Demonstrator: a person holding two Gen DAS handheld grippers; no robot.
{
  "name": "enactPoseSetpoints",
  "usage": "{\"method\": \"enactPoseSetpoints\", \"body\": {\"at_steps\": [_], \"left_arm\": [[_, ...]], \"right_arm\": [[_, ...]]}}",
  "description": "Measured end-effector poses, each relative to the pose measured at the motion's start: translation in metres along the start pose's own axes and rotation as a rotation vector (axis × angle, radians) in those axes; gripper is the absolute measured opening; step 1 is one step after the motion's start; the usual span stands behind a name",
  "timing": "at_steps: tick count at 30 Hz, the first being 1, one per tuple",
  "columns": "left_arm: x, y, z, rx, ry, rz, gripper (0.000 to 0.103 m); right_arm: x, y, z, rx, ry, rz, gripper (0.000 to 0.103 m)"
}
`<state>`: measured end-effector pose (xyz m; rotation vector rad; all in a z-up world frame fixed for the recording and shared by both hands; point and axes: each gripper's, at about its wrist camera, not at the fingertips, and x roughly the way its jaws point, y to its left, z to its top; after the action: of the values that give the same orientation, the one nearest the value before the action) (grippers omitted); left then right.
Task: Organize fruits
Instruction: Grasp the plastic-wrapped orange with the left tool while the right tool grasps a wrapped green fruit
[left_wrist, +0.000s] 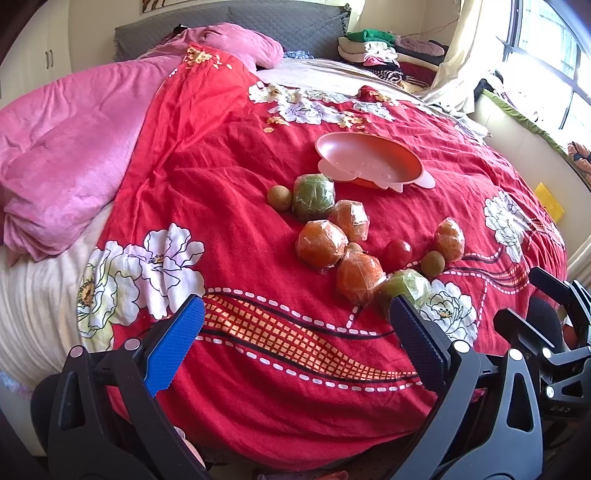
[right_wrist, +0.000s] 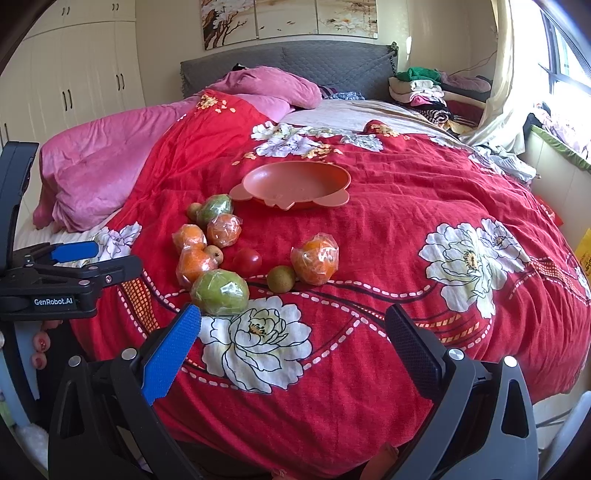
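Ten or so fruits lie loose on the red bedspread (right_wrist: 406, 206), none yet in the dish.

Most are film-wrapped oranges and green ones, clustered at about 8 o'clock from the empty orange dish (right_wrist: 295, 184), with a bare tomato (right_wrist: 246, 259) among them. Nearest the right gripper (right_wrist: 293, 347) sits a wrapped green fruit (right_wrist: 219, 291), at its 11 o'clock. Both the right gripper and the left gripper (left_wrist: 295, 336) are released and empty. A good grasp would likely straddle that fruit's widest part, closing gently so the slick film does not slip.
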<state>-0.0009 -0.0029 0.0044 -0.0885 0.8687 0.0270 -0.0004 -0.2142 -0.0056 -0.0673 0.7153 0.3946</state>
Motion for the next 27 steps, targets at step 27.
{"method": "enactPoseSetpoints", "body": {"at_steps": [27], "left_arm": [[0.051, 0.029, 0.032, 0.008, 0.086, -0.087, 0.093]], "right_arm": [[0.05, 0.032, -0.003, -0.075, 0.106, 0.091, 0.099]]}}
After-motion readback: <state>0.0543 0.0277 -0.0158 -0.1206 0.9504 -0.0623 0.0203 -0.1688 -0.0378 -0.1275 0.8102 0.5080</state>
